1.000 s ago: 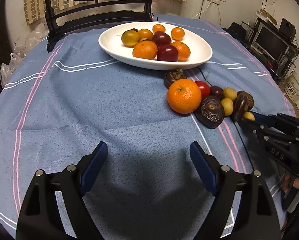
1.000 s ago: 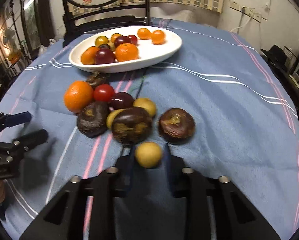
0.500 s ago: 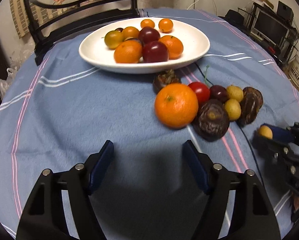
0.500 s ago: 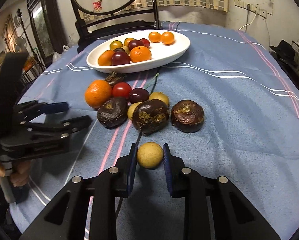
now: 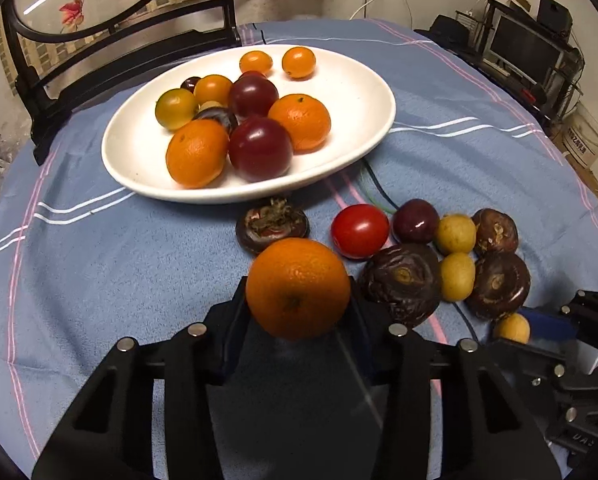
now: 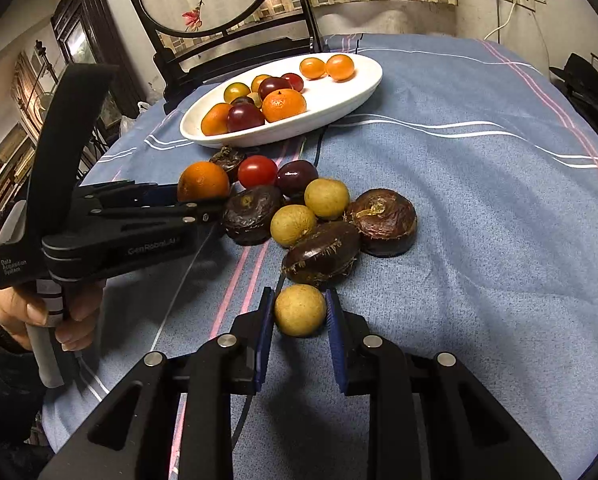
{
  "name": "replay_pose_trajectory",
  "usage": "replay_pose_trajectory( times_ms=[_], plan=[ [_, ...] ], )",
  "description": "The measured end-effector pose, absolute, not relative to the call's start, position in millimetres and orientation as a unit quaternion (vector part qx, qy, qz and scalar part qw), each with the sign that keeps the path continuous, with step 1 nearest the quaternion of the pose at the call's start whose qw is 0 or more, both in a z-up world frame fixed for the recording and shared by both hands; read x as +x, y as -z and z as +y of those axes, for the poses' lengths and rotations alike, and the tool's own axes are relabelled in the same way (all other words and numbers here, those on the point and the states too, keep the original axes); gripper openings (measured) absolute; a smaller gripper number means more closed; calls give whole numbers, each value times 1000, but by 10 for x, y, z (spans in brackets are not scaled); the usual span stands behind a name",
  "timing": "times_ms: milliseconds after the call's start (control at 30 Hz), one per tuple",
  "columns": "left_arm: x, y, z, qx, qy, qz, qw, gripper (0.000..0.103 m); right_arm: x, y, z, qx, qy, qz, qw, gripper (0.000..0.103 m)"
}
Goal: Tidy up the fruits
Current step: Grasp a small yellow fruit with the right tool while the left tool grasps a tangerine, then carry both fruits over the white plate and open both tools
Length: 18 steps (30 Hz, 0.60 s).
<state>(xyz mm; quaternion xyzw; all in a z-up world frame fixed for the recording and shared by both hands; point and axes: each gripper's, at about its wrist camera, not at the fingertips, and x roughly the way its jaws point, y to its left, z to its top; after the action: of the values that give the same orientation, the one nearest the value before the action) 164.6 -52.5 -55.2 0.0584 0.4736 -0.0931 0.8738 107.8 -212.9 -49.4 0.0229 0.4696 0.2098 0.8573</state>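
Observation:
A white oval plate (image 5: 363, 92) holds several oranges, dark red plums and small fruits. In front of it on the blue cloth lies a loose cluster: a red tomato (image 5: 359, 231), a dark cherry (image 5: 415, 220), yellow longans (image 5: 455, 234) and brown water chestnuts (image 5: 403, 280). My left gripper (image 5: 298, 300) is shut on a large orange (image 5: 297, 286), also in the right wrist view (image 6: 203, 181). My right gripper (image 6: 299, 312) is shut on a small yellow longan (image 6: 300, 310), near the cluster's front edge.
A dark wooden chair (image 5: 119, 52) stands behind the plate. A monitor and shelves (image 5: 527, 48) stand at the far right. Thin cables (image 5: 373, 184) run across the cloth by the plate. The hand holding the left gripper (image 6: 39, 312) shows at the left.
My left gripper moved forward and closed on the large orange. My right gripper keeps its hold on the longan and has pulled it slightly back from the cluster.

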Motion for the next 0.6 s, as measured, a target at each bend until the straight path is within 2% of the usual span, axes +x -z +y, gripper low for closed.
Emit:
replay_pose_trajectory(
  times_ms=[367,600],
  plan=[
    [1273,253,-250,37,100,454,885,43,1016,392,-2165,20,-190,447,874,26],
    [1239,-196,-14,34,96,410,906,43,976,-132,-2061,18,-197,368,908,26]
  ],
)
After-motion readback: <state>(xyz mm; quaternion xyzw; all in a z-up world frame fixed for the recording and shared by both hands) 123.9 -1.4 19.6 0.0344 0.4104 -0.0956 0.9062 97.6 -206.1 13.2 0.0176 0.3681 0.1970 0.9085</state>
